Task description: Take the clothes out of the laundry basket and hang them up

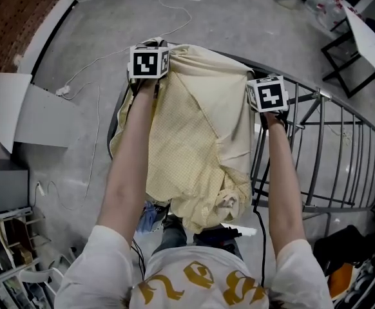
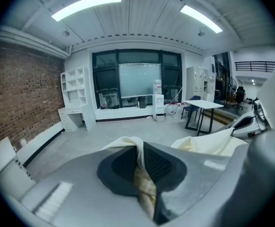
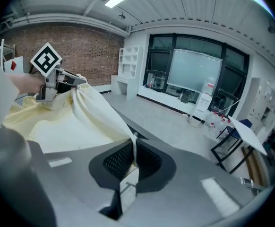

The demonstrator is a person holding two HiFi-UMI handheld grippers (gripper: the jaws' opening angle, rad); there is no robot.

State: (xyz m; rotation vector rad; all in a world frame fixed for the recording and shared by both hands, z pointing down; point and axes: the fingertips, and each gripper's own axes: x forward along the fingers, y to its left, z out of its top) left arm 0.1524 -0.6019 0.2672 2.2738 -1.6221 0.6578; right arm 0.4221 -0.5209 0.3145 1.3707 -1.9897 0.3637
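while clamping left gripper [image 2: 140,167] and right gripper [image 3: 129,161] tight on the top edge of the cream shirt [image 1: 200,147], holding it spread wide over the drying rack [image 1: 317,96], evidently for draping.

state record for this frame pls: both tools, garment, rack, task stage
left tool: shut on a fold of the garment
right tool: shut on another edge of the garment
garment: pale yellow, spread between the two tools, lower part hanging bunched in front of the person
rack: metal bars, on the person's right, partly under the garment; contact cannot be told
stage: garment held up, not yet hung
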